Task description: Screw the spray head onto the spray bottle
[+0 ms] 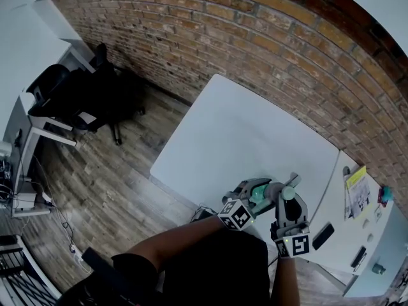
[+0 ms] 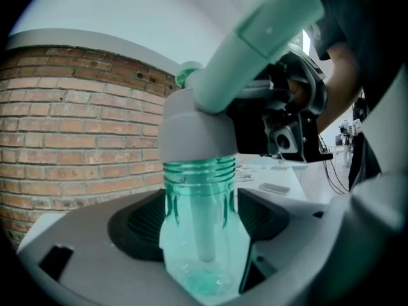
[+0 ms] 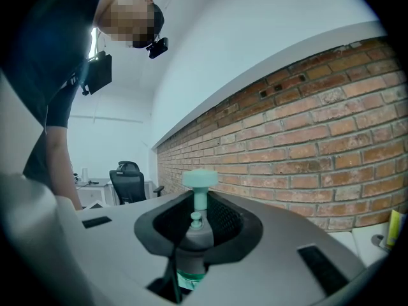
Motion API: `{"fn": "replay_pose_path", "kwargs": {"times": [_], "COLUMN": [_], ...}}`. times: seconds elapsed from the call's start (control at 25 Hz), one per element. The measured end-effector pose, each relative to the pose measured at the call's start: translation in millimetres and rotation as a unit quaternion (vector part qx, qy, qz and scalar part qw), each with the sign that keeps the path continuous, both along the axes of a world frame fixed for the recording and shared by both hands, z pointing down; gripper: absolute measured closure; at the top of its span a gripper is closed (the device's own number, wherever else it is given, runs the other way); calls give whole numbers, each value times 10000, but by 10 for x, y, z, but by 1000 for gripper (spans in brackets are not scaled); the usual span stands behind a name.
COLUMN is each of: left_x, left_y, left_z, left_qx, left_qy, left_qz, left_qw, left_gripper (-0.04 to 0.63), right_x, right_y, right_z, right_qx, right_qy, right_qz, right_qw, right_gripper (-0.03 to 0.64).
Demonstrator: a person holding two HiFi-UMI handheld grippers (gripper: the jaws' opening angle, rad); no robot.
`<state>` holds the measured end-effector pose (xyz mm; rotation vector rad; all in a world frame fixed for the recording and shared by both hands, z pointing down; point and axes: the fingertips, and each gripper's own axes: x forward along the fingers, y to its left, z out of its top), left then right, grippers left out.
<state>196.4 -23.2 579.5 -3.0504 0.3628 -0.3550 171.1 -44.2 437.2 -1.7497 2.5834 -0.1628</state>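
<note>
Item: my left hand-held gripper [image 2: 201, 247] was clamped on the clear teal spray bottle [image 2: 201, 203], steadying it upright over the white bench [image 1: 242, 132] edge, while my right hand-held gripper [image 3: 191, 234] clenched the grey spray head [image 2: 197, 126] for turning, neck threads showing beneath; no brand or label was legible.

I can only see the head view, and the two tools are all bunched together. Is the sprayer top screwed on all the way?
Observer: Not yet. In the left gripper view, the threads on the neck of the spray bottle show bare below the collar of the spray head.
Operator: Who's holding the top?
Observer: The right tool; its jaws are closed on the head's grey body.
Operator: And the bottle?
Observer: It stands between the jaws of the left tool, with a white tube visible inside it.
</note>
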Motion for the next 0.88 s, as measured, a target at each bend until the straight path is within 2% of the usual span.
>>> {"fn": "replay_pose_path", "kwargs": {"times": [0.16,0.36,0.64,0.88], "left_x": [-6,-5,-3,16], "left_y": [-14,6,16,25], "left_z": [-1,-13,-18,-5], "left_qx": [31,39,10,30], "left_qy": [35,15,7,-2], "left_qz": [-23,26,-25,-82], "left_qw": [10000,10000,10000,10000], "left_gripper": [244,244,244,244], "right_x": [47,50,45,62], "right_y": [27,25,90,126], "right_z": [124,108,91,32], "right_qx": [-200,-339,-517,-489], "right_qy": [344,349,424,660], "right_qz": [-100,-77,-403,-733], "right_qw": [9992,9988,9969,9939], "right_gripper": [551,551,548,540]}}
